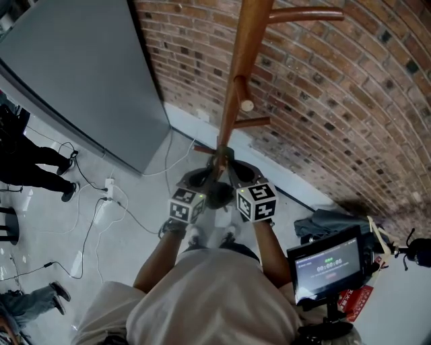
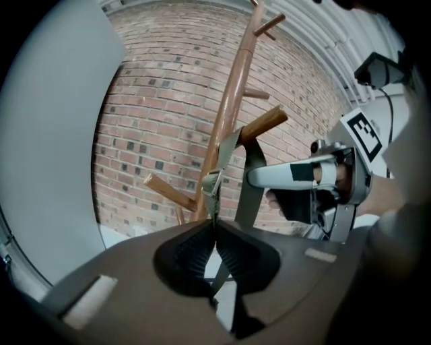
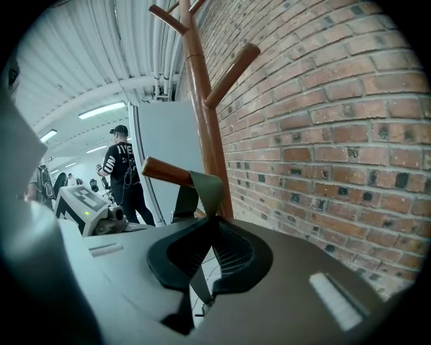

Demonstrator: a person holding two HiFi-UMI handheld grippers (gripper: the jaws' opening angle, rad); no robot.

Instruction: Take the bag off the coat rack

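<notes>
A wooden coat rack (image 1: 237, 87) stands against the brick wall. The bag's olive strap (image 3: 205, 189) loops over a lower peg (image 3: 165, 172) of the rack. In the left gripper view the strap (image 2: 229, 151) with its metal buckle (image 2: 212, 182) runs down from the peg (image 2: 264, 124). My left gripper (image 2: 215, 222) is shut on the strap just below the buckle. My right gripper (image 3: 214, 219) is shut on the strap's other run, close under the peg. In the head view both grippers, left (image 1: 200, 177) and right (image 1: 242, 174), sit side by side at the pole. The bag's body is hidden beneath them.
A grey panel (image 1: 81, 74) leans on the wall left of the rack, with cables (image 1: 108, 202) on the floor below it. People stand at the left (image 1: 34, 168). A screen on a stand (image 1: 326, 264) is at my lower right. Higher pegs (image 1: 306, 13) stick out above.
</notes>
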